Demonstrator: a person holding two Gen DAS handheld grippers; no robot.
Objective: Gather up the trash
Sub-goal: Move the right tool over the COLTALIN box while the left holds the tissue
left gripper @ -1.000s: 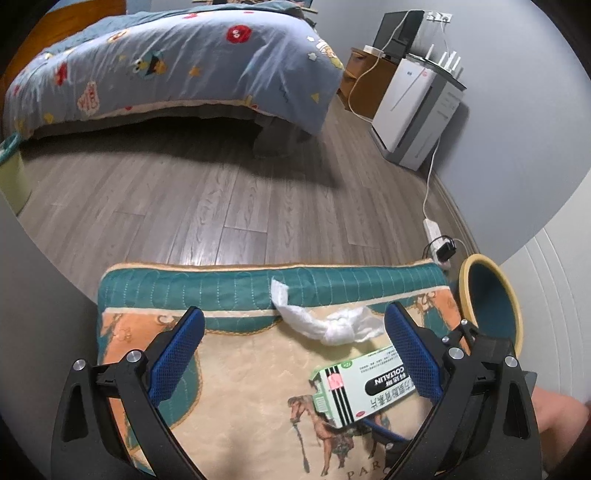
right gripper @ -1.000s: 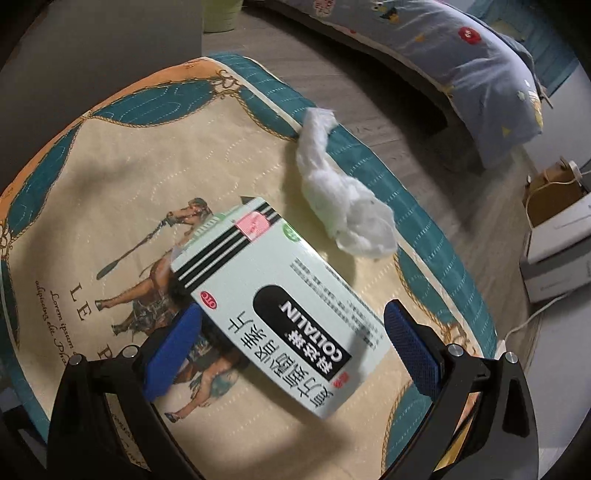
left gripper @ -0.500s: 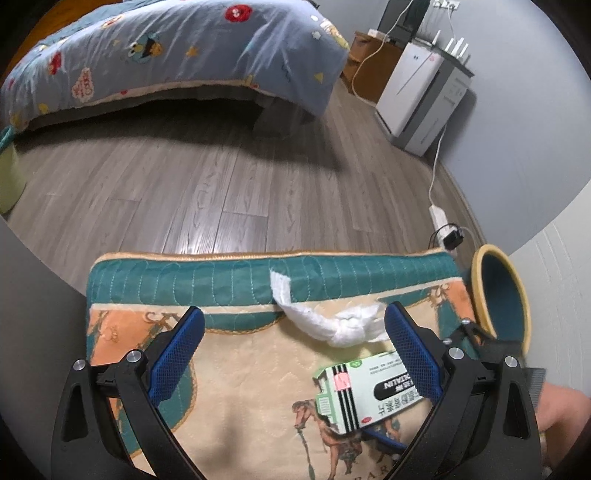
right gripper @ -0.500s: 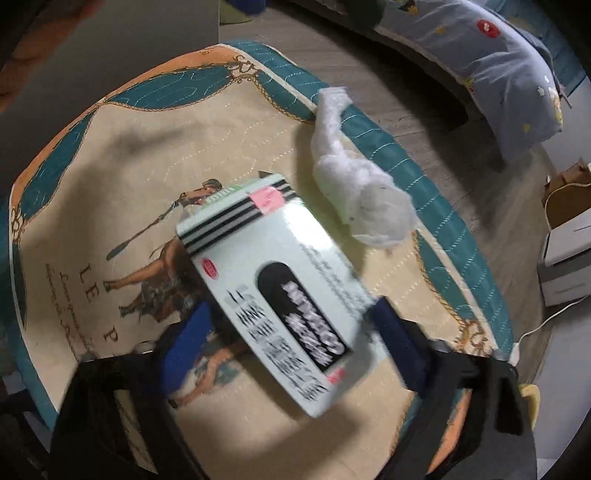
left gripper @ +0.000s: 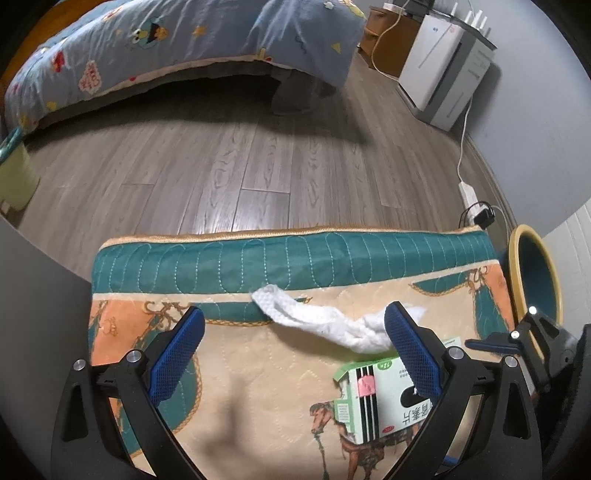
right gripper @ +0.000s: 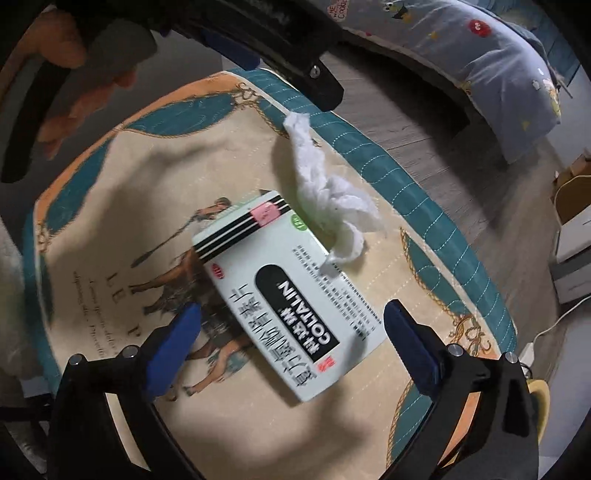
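A crumpled white tissue point(left gripper: 332, 325) and a pale green medicine box point(left gripper: 376, 402) lie side by side, touching, on a printed cloth point(left gripper: 258, 387). My left gripper point(left gripper: 293, 312) hangs open over the tissue, whose thick end reaches the right pad. In the right wrist view, the box point(right gripper: 288, 295) lies flat with the tissue point(right gripper: 325, 188) at its far corner. My right gripper point(right gripper: 292, 308) hovers over the box's near end with its jaws opening; the pads do not press on it. The left gripper point(right gripper: 258, 33) shows at the top of that view.
A round bin with a yellow rim point(left gripper: 535, 280) stands right of the cloth. Beyond lie grey wooden floor, a bed with a blue quilt point(left gripper: 184, 44), a white appliance point(left gripper: 443, 85), a power strip point(left gripper: 469, 192) and a pale green bin point(left gripper: 14, 173). A hand point(right gripper: 66, 48) grips the left tool.
My left gripper has sunk toward the cloth, and the tissue now lies between its pads. The right gripper has shifted over the box, and the left gripper has come into its view.
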